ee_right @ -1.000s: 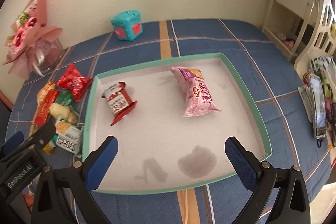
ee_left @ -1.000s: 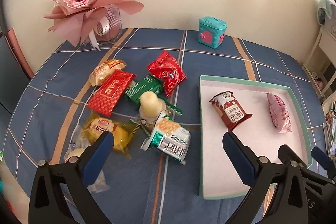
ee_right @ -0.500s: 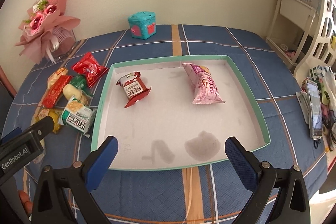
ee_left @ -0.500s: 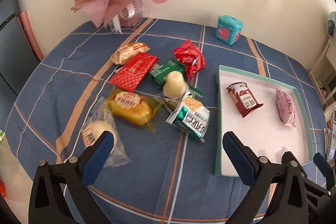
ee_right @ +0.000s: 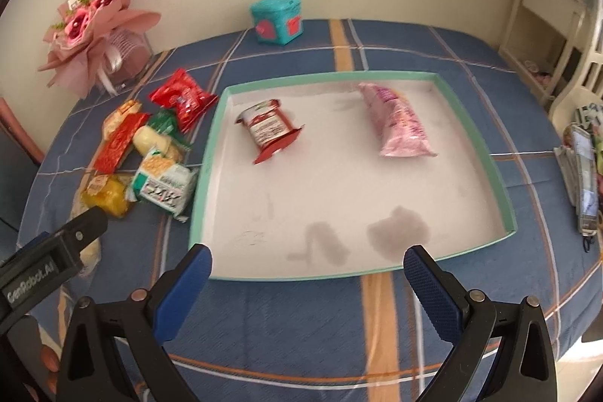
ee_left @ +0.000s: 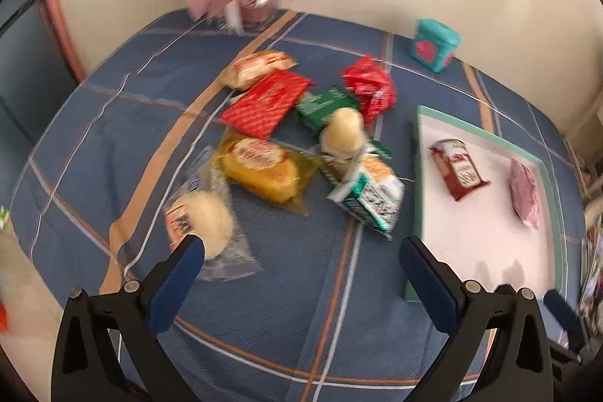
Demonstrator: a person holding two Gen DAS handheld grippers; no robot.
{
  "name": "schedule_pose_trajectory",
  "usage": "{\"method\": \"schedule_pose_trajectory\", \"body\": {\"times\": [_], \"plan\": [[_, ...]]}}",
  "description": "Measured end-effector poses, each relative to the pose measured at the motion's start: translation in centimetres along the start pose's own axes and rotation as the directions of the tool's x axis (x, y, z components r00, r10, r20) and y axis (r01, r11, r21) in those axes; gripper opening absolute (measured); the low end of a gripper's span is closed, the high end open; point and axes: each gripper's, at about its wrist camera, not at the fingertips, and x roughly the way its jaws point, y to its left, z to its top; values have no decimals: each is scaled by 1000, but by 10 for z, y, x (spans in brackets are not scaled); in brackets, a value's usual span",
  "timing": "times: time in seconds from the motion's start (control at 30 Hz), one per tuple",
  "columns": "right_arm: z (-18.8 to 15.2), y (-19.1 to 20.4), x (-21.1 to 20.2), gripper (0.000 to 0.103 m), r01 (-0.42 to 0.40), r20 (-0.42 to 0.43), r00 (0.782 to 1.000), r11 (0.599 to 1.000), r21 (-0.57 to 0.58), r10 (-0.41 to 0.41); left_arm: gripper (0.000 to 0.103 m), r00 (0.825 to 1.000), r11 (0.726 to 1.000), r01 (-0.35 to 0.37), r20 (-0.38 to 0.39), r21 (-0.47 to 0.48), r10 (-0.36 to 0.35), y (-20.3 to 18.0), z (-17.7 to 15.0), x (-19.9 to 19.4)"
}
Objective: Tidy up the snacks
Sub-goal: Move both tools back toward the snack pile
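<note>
A pile of wrapped snacks lies on the blue checked tablecloth: a yellow cake pack (ee_left: 264, 168), a pale round bun in clear wrap (ee_left: 203, 225), a green-white pack (ee_left: 371, 198), a flat red packet (ee_left: 267, 102), a crumpled red bag (ee_left: 371, 89). A teal-rimmed white tray (ee_right: 501, 176) holds a dark red snack (ee_right: 269, 129) and a pink bag (ee_right: 399, 119). My left gripper (ee_left: 301, 260) hangs open above the cloth, its left finger just over the bun. My right gripper (ee_right: 309, 270) stands open at the tray's near edge, empty.
A pink flower bouquet (ee_right: 90, 36) stands at the table's back left and a small teal tin (ee_right: 279, 19) at the back. A phone and papers (ee_right: 582, 176) lie at the right edge. White furniture (ee_right: 542, 10) stands beyond the table on the right.
Both grippers have drawn back toward the table's near edge, so more cloth shows. The left view swung left, bringing the bun under its left finger. No snack has moved.
</note>
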Motion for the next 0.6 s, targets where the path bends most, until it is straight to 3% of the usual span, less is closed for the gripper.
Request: {"method": "schedule_pose_trajectory", "body": {"times": [0.23,0.6], "plan": [[4,25,1,103,-64,2,998,998,-27,64,103,997,982,-67,-35,-177,62,48,4,7],[9,64,11,103,-151,-18,988,988,-33,151,102,997,955,-62,-63,-290,46,89,12,19]]}}
